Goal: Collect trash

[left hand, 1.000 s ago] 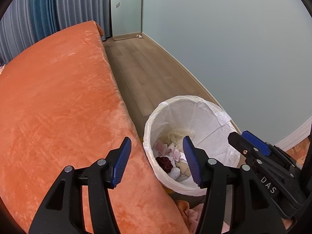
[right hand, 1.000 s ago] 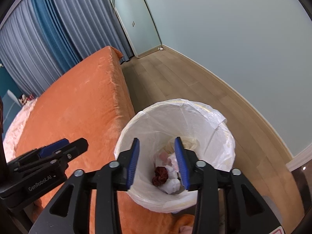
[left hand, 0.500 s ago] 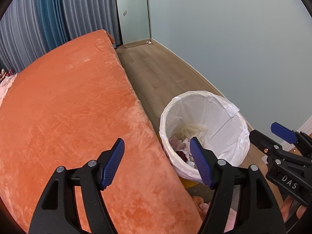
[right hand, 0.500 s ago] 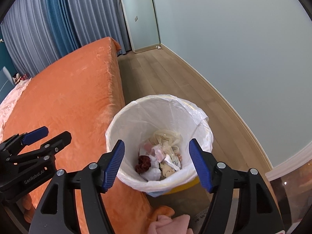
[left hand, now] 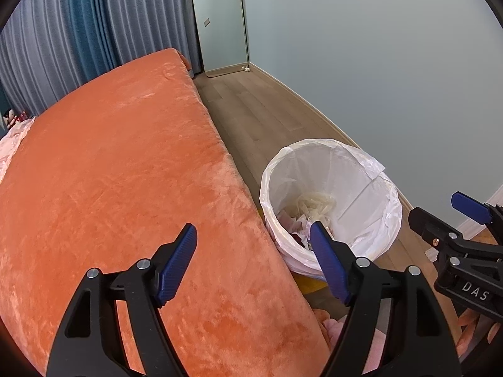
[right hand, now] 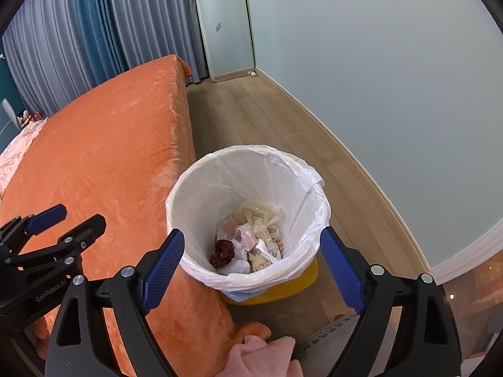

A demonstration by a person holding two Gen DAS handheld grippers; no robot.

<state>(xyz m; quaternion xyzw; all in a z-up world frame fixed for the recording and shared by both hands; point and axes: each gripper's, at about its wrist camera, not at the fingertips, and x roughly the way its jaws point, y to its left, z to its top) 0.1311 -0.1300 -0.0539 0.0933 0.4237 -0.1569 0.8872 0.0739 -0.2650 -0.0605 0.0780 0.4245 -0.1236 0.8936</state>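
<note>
A yellow trash bin with a white plastic liner [right hand: 201,188] [left hand: 374,198] stands on the wood floor beside the orange bed. Inside lie crumpled tissues [right hand: 245,235], a dark red scrunchie [right hand: 221,251] and pale netting [right hand: 257,212]. My right gripper [right hand: 251,260] is open and empty above the bin's near rim. My left gripper [left hand: 254,257] is open and empty over the bed edge, left of the bin. Each gripper shows in the other's view, the right one [left hand: 456,220] and the left one [right hand: 63,220].
The orange blanketed bed [left hand: 119,169] fills the left. Wood floor [right hand: 251,116] runs between the bed and a pale blue wall. A mirror [left hand: 220,19] leans at the far end. Pink cloth [right hand: 264,358] lies on the floor near the bin.
Both grippers pulled back and up from the bin. The right jaws opened wide from a narrow gap. The left gripper shifted left over the bed.
</note>
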